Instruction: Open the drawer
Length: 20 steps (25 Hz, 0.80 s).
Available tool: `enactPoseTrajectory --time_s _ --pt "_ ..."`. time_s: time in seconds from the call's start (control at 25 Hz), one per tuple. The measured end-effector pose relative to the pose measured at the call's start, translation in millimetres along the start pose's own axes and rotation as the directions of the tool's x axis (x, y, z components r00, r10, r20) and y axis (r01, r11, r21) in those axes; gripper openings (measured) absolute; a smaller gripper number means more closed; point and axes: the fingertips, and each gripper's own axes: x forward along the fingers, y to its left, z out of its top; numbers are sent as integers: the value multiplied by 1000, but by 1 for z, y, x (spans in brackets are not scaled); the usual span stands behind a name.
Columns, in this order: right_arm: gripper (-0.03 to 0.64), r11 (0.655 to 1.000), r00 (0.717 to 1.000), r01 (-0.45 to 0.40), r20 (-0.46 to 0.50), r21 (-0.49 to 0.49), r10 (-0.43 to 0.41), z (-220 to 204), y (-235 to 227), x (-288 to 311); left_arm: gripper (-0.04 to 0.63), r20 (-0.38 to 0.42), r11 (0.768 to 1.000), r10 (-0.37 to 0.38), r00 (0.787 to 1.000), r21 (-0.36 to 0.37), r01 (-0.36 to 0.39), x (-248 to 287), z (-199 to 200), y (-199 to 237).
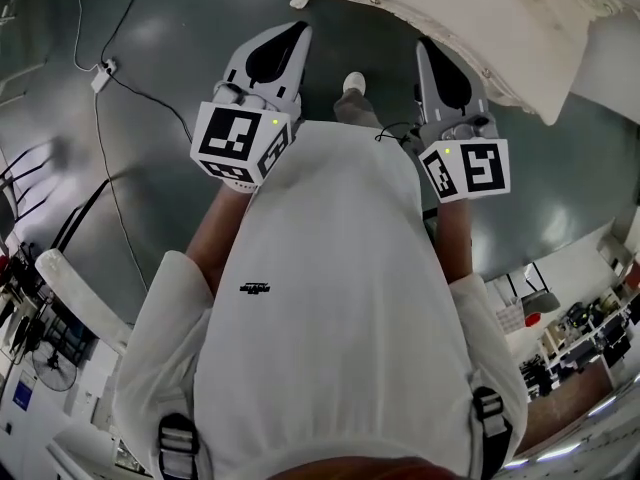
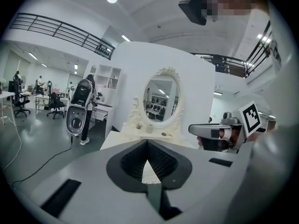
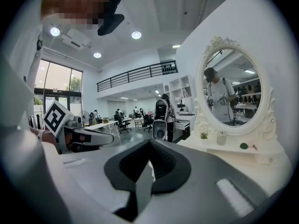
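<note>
now | left gripper (image 2: pixel 147 143), right gripper (image 3: pixel 149 143) clenched empty | white vanity (image 3: pixel 233 158), oval mirror (image 3: pixel 231 90) | grey floor (image 1: pixel 180 48)

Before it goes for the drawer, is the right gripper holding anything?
No: the right gripper has its jaws closed together with nothing between them, short of the white dressing table.

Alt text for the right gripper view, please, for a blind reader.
The right gripper, fingers shut and empty, fills the foreground; a white vanity table with an ornate oval mirror stands at right. The left gripper shows at left, an open office behind.
</note>
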Motion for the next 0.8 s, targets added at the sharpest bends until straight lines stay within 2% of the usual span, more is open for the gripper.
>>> enactPoseTrajectory --time_s 0.48,0.8 --pt "11 989 989 -147 -33 23 147 -11 -65 15 8 -11 992 123 992 -16 -123 58 -1 -29" --pt "11 974 965 -225 -129 38 228 -50 -67 34 8 -63 977 205 977 -42 -208 66 -22 -20"
